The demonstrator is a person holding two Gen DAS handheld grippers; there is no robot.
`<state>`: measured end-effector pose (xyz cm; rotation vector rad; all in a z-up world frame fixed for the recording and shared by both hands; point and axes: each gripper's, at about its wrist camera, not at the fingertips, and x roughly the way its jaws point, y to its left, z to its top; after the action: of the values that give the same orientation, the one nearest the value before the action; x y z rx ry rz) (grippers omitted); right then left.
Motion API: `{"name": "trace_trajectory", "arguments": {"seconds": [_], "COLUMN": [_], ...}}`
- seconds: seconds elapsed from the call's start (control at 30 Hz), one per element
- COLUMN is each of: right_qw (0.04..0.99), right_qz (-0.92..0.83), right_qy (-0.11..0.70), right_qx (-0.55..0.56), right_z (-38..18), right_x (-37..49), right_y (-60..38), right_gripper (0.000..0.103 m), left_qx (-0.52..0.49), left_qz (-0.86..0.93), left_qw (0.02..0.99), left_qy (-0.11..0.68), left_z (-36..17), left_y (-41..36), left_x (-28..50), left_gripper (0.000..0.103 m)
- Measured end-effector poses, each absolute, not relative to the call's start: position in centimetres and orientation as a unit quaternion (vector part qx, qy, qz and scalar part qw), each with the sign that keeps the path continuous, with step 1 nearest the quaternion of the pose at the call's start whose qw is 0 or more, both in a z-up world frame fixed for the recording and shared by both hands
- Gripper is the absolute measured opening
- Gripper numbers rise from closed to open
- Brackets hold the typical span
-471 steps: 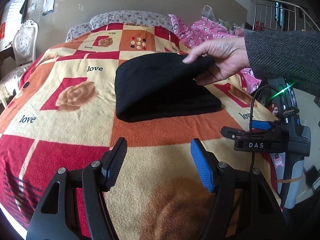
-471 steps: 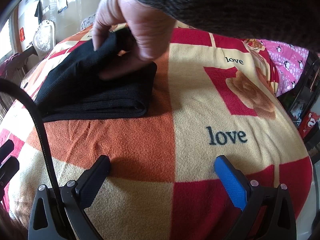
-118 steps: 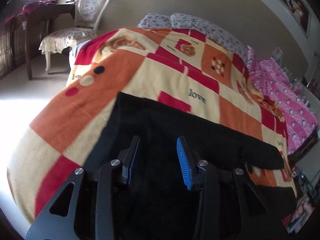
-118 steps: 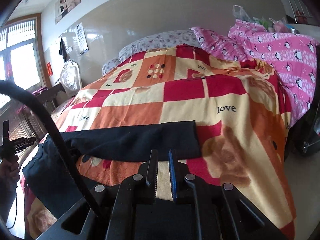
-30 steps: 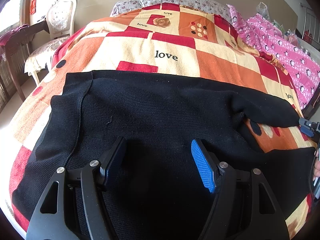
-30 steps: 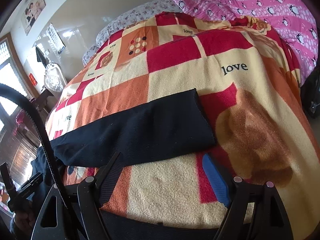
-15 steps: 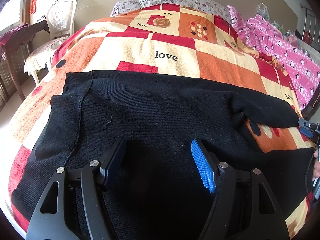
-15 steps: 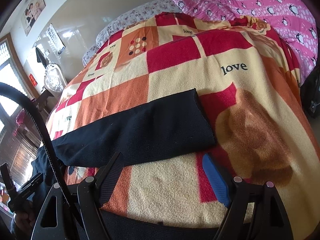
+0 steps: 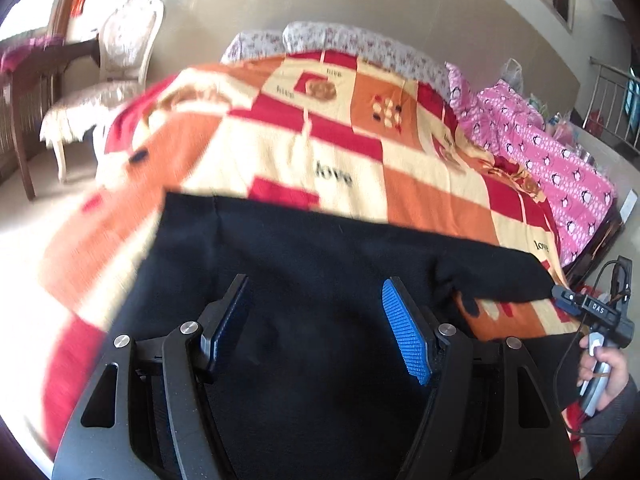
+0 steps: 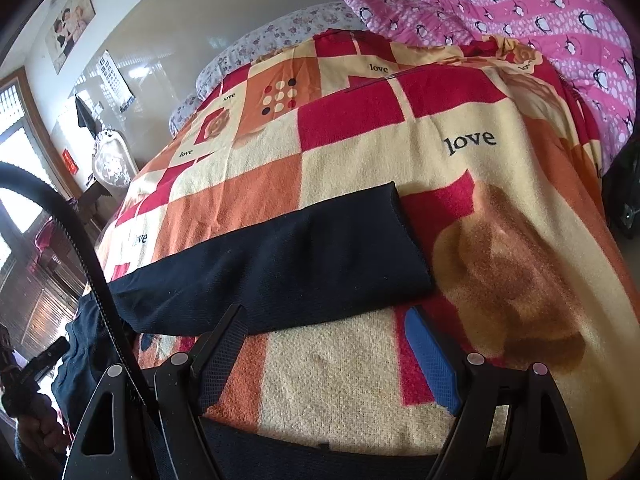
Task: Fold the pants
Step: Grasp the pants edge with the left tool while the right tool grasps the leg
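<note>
Black knit pants [image 9: 320,264] lie spread flat across the near end of the bed. My left gripper [image 9: 316,328] hovers above the waist part, open, with nothing between its fingers. In the right wrist view one pant leg [image 10: 280,260] stretches across the blanket and ends in a cuff at the right. The second leg [image 10: 320,456] hangs over the near bed edge. My right gripper [image 10: 326,350] stands open over the bare blanket between the two legs, holding nothing. The right gripper's body [image 9: 592,312] and the hand on it show at the far right of the left wrist view.
A red, orange and cream "love" blanket [image 9: 360,152] covers the bed. Pink penguin bedding [image 10: 560,16] is piled at the right side, floral pillows [image 9: 352,40] at the head. A white chair [image 9: 120,64] and a dark wooden table [image 9: 28,80] stand left of the bed.
My left gripper has risen and tilted, so the left wrist view shows more of the room and is blurred. The right gripper and the pants have not moved.
</note>
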<state>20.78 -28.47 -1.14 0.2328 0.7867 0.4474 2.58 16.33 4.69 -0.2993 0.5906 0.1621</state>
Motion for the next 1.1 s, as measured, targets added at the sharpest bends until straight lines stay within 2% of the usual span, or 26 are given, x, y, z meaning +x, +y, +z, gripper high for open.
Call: {"name": "trace_trajectory", "arguments": {"seconds": [0.13, 0.3, 0.5, 0.67, 0.83, 0.87, 0.9, 0.93, 1.0, 1.03, 1.1], "right_qw": [0.893, 0.892, 0.891, 0.889, 0.888, 0.888, 0.888, 0.889, 0.889, 0.889, 0.889], "right_qz": [0.218, 0.225, 0.227, 0.228, 0.227, 0.226, 0.226, 0.226, 0.225, 0.225, 0.225], "right_qy": [0.378, 0.378, 0.378, 0.384, 0.386, 0.386, 0.386, 0.386, 0.384, 0.384, 0.384], "right_qx": [0.108, 0.107, 0.106, 0.104, 0.104, 0.104, 0.104, 0.104, 0.105, 0.105, 0.106], "right_z": [-1.1, -1.1, -1.0, -1.1, -1.1, -1.1, -1.1, -1.1, -1.1, -1.1, -1.1], "right_x": [20.8, 20.8, 20.8, 21.0, 21.1, 21.2, 21.1, 21.1, 21.2, 21.1, 21.2], "right_y": [-28.2, -28.1, -28.1, -27.9, -27.9, -27.9, -27.9, -27.9, -27.9, -28.0, -28.0], "right_gripper": [0.080, 0.080, 0.080, 0.080, 0.080, 0.080, 0.080, 0.080, 0.080, 0.080, 0.080], "left_qx": [-0.074, 0.004, -0.089, -0.096, -0.124, -0.128, -0.127, -0.126, -0.114, -0.107, -0.094], "left_qz": [0.048, -0.003, -0.055, -0.072, -0.076, -0.074, -0.070, -0.067, -0.064, -0.060, -0.050], "left_qw": [0.943, 0.896, 0.891, 0.875, 0.881, 0.882, 0.884, 0.885, 0.889, 0.891, 0.898], "left_qy": [0.320, 0.444, 0.441, 0.468, 0.450, 0.447, 0.445, 0.444, 0.440, 0.437, 0.428], "left_z": [7.1, 4.7, 2.8, 0.2, 0.3, 0.3, 0.3, 0.3, 0.5, 0.7, 1.2], "left_y": [21.5, 28.2, 31.6, 31.7, 32.9, 33.1, 33.0, 32.9, 32.2, 31.9, 31.3], "left_x": [5.2, 11.2, 13.8, 14.7, 14.5, 14.3, 14.1, 14.0, 13.5, 13.3, 12.8], "left_gripper": [0.068, 0.068, 0.068, 0.068, 0.066, 0.064, 0.052, 0.036, 0.025, 0.014, 0.012]}}
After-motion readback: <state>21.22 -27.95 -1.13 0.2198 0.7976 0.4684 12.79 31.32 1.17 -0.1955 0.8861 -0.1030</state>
